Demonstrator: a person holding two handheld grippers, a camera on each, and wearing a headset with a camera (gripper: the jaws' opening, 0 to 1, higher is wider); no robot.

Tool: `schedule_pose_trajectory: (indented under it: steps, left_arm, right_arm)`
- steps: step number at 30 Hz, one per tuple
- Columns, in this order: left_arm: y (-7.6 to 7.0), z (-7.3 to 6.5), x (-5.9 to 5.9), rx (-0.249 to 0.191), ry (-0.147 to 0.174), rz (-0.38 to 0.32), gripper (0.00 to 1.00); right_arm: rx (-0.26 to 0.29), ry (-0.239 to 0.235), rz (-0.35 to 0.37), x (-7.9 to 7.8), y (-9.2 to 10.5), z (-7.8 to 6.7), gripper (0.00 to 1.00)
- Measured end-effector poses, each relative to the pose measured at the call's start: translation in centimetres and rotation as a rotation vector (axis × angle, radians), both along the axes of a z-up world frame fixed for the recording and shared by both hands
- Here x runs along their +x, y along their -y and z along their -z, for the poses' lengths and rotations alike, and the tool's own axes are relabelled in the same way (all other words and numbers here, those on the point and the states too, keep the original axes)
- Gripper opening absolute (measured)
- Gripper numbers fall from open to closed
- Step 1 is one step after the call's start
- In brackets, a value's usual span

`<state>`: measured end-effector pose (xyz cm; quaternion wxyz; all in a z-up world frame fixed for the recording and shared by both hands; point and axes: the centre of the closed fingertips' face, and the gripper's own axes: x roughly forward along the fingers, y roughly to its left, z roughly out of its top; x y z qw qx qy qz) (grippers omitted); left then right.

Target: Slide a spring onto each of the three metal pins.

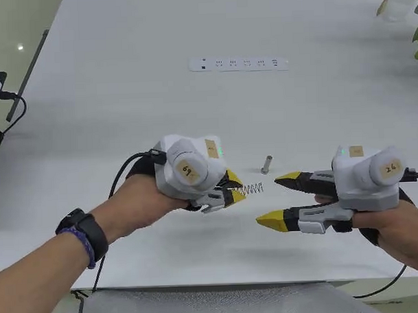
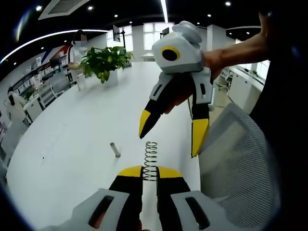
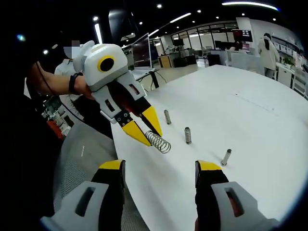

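**Last spring in the claw, close to the bare pin**

Our left gripper point(image 1: 234, 190) was clamped on one end of the spring point(image 1: 253, 189). The rest of the spring stuck out free in the air, near the bare pin point(image 1: 266, 164) but not touching it. Our right gripper point(image 1: 279, 199) was near the same pin, with its jaws wide apart and holding nothing. In a row with the bare pin stood a second pin point(image 3: 187, 135) and a third pin point(image 3: 167, 116), and both seemed to carry coils already. We judged the spring light, soft along its length and easy to crush or flick away. It wanted a gentle hold at the end coils, with the far mouth left free.
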<state>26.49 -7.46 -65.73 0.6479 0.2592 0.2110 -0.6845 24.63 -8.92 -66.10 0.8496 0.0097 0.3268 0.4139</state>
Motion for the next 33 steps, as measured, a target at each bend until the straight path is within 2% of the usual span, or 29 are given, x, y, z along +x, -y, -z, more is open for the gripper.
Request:
schedule_pose_trajectory:
  steps: [9, 18, 22, 33]
  left_arm:
    - [0.2, -0.1, -0.9, -0.002, 0.002, 0.029, 0.02]
    - [0.3, -0.4, -1.2, -0.008, 0.006, 0.048, 0.02]
    - [0.3, -0.4, -1.4, -0.007, 0.009, 0.060, 0.02]
    - [0.3, -0.4, -1.7, -0.007, 0.006, 0.077, 0.02]
  right_arm:
    - [0.045, 0.026, -0.030, 0.1, -0.9, -0.9, 0.38]
    - [0.068, 0.040, -0.047, 0.2, -1.3, -1.4, 0.23]
    - [0.065, 0.041, -0.050, 0.2, -1.2, -1.3, 0.12]
    - [0.075, 0.035, -0.068, 0.0, -1.3, -1.5, 0.11]
